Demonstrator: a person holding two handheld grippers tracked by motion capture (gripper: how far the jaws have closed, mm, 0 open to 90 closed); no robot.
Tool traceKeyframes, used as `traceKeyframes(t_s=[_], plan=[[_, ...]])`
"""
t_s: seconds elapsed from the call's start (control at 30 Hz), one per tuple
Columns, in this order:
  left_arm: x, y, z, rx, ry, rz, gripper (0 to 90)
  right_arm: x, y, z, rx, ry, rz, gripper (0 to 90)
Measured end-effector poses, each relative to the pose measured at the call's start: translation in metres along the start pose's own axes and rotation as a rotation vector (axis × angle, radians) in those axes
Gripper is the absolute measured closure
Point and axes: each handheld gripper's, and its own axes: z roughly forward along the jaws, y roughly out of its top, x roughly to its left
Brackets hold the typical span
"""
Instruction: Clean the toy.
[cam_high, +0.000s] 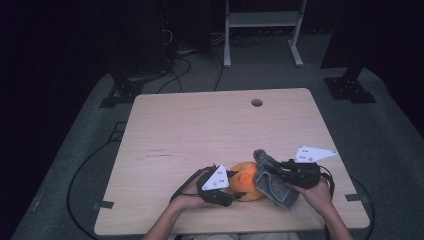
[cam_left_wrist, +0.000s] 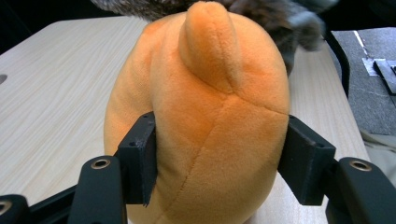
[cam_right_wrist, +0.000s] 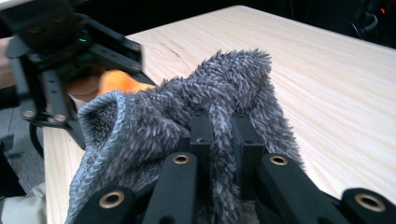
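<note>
We're looking down on a pale wooden table (cam_high: 210, 125), and all the action sits at its near edge, right of centre. There's an orange plush toy (cam_high: 246, 181) resting on the tabletop, and the left gripper (cam_high: 231, 186) has it: from the left gripper view we see the two black jaws pressed against either side of the orange plush toy (cam_left_wrist: 205, 121), the soft body bulging out between them, a rounded ear-like nub standing up on top. So those jaws are spread about as wide as the toy and squeezing it.

Over to the right gripper (cam_high: 278, 169), coming in from the right side. It's got a grey fuzzy cloth (cam_high: 272, 179), and in the right gripper view the jaws are pinched close together with the grey fuzzy cloth (cam_right_wrist: 187, 116) bunched up between them, its ribbed edge curling open on the left. Just behind that cloth we catch a sliver of the orange toy and the dark frame of the other gripper.

From above, the cloth lies against the right side of the toy, touching it. The person's left hand (cam_high: 192, 197) and right hand (cam_high: 315, 192) come in from the near edge. On the far side of the table there's a small round hole (cam_high: 257, 102).
</note>
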Motion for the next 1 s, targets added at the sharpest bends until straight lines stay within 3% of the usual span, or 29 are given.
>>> traceKeyframes(t_s=[0.07,0.13,0.17,0.27,0.3,0.37,0.47,0.53,0.6,0.67,0.73,0.83,0.87,0.93,1.0], plan=[[0.001,0.002,0.001,-0.017,0.018,-0.042,25.3,0.002,-0.001,-0.001,0.007,-0.008,-0.014,80.6],[0.004,0.003,0.003,0.0,0.038,-0.073,16.8,0.006,0.0,0.001,0.012,-0.007,-0.031,80.6],[0.004,0.002,0.002,-0.001,0.034,-0.065,16.6,0.007,0.001,0.003,0.016,-0.001,-0.037,80.5],[0.001,0.002,0.001,-0.003,0.033,-0.02,27.7,0.01,0.006,0.001,0.023,0.01,-0.049,80.6],[-0.002,0.003,0.002,-0.005,0.031,0.001,29.7,0.015,0.009,0.0,0.009,0.039,-0.053,80.5],[-0.008,0.004,0.005,0.004,0.019,0.056,31.2,0.031,0.019,0.002,-0.015,0.124,-0.106,80.5],[-0.011,0.004,0.003,0.028,0.024,0.093,32.0,0.043,0.026,0.009,0.024,0.13,-0.168,80.5],[-0.01,0.003,0.002,0.026,0.021,0.091,32.5,0.034,0.022,0.008,0.022,0.108,-0.142,80.6],[-0.01,0.003,0.002,0.017,0.018,0.085,32.5,0.019,0.014,0.003,0.045,0.031,-0.115,80.6],[-0.01,0.003,0.004,0.014,0.017,0.088,32.3,0.006,0.005,-0.005,0.058,-0.002,-0.07,80.6],[-0.012,0.004,0.006,0.02,0.014,0.097,31.2,0.007,0.003,-0.008,0.055,0.009,-0.057,80.6],[-0.012,0.005,0.007,0.025,0.015,0.103,30.8,0.023,0.014,-0.004,-0.009,0.129,-0.087,80.6],[-0.012,0.005,0.006,0.031,0.014,0.105,30.8,0.03,0.019,0.0,-0.006,0.141,-0.114,80.5],[-0.01,0.003,0.003,0.035,0.013,0.098,31.1,0.036,0.022,0.008,0.015,0.136,-0.145,80.5],[-0.008,0.002,0.001,0.035,0.016,0.081,31.3,0.028,0.018,0.009,0.015,0.109,-0.121,80.6]])
